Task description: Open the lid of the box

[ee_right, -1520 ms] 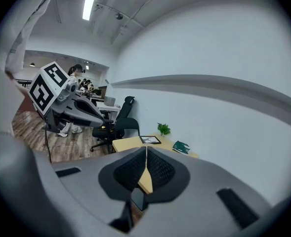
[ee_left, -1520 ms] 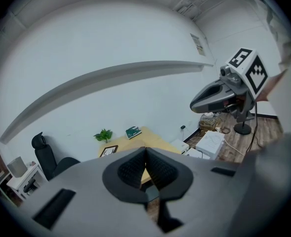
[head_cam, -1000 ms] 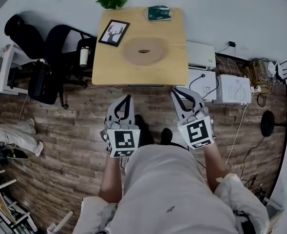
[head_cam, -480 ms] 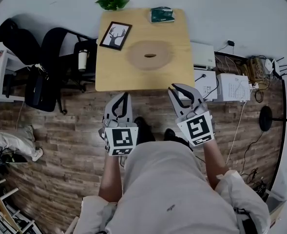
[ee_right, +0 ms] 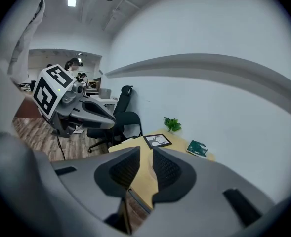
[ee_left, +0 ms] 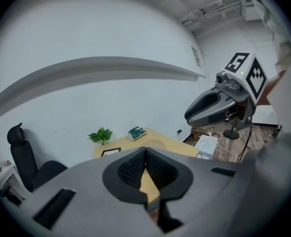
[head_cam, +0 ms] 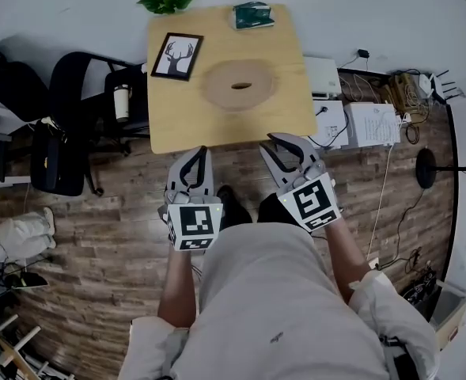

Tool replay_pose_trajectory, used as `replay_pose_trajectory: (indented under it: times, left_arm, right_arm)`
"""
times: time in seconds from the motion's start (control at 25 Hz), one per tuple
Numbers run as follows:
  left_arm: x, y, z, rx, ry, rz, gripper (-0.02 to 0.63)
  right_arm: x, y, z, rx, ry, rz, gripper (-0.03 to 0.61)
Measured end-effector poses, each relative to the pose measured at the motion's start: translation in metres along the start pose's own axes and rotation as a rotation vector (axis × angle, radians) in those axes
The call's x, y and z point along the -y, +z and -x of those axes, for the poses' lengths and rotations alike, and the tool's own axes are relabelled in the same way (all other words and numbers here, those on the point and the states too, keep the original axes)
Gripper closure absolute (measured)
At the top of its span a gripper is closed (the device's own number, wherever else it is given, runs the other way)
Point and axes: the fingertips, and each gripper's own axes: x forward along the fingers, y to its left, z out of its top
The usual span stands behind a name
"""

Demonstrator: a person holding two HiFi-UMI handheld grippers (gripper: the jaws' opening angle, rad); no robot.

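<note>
While the person's grey shirt (head_cam: pixel 256 307) fills the bottom of the head view, both hand-held tools are held out just ahead of it above the wood-plank floor (head_cam: pixel 98 212). Each marker cube shows only a black-and-white square pattern, no words. The left gripper (head_cam: pixel 204 153) has its jaws pressed together at the tips with nothing in them. The right gripper (head_cam: pixel 277 141) has its jaws opening, a narrow gap between the ribbed pads and nothing in that gap (only tabletop shows through it). Both sets of tips reach the near edge of the light wooden table (head_cam: pixel 169 129). On the middle of the table sits the round box (head_cam: pixel 236 85), tan, with a dark oval slot in its closed lid, well apart from both grippers. Left of it and a little farther lies a black-framed picture (head_cam: pixel 176 55) of an antlered deer. At the far edge lie a dark green flat packet (head_cam: pixel 252 14), its pale print too small to read, and a leafy plant (head_cam: pixel 167 0) at the far left corner by the white wall. Black office chairs (head_cam: pixel 74 117) stand to the table's left, and white cases (head_cam: pixel 375 123) with cables to its right. Compared with a second ago, the right jaws have spread, both grippers have come forward to the table edge, and the table sits lower and further left in view.
</note>
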Motion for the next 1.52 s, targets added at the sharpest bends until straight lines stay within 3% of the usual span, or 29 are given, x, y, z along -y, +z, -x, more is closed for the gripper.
replay_pose_trajectory:
  times: [0.4,0.88,1.52]
  left_arm:
    - [-0.001,-0.015,-0.016,0.0,-0.062,0.038,0.607]
    - [-0.016,-0.021,-0.044,-0.009,-0.058,0.079,0.606]
    - [-0.033,-0.036,-0.089,-0.067,-0.065,0.077,0.607]
  right_arm:
    - [-0.003,-0.018,-0.029,-0.063,-0.004,-0.062,0.485]
    - [0.006,-0.029,-0.082,-0.113,0.038,0.036,0.471]
    - [0.024,-0.061,-0.161,-0.154,0.084,0.085,0.456]
